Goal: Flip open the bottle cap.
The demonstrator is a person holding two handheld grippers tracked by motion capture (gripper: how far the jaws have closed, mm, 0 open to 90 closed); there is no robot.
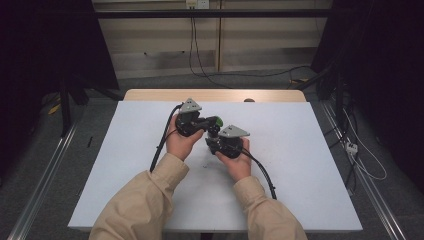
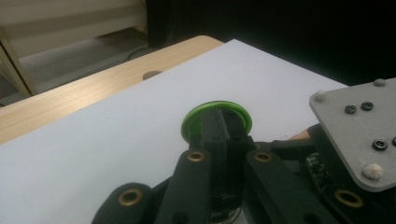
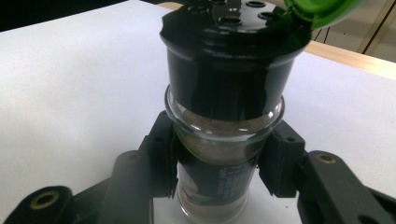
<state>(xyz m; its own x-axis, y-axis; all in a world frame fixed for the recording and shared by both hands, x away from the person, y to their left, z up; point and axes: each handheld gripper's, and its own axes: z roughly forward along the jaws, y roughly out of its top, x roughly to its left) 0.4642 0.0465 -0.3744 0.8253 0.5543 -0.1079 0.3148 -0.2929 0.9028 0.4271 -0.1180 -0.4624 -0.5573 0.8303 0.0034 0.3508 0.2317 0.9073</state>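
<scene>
Glass spice jar [image 3: 224, 154] (black-capped) clamped in right gripper [image 3: 219, 163]; left gripper [image 2: 223, 128] pinches its round green lid [image 2: 216, 122].

1. A lab or test bay set up for recording: the pale wooden tabletop [image 1: 215, 94] wears a plain white sheet [image 1: 300, 165].
2. Black curtains [image 1: 385, 75] hang on both sides of the tabletop.
3. Loose black cables [image 1: 200, 65] run over the grey floor [image 1: 150, 82] beyond the tabletop.
4. Metal rails [image 1: 40, 185] flank the tabletop.

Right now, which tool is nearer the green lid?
Left. The left tool is shut on the green lid itself. The right tool is lower down, clamped around the spice jar below the lid.
</scene>
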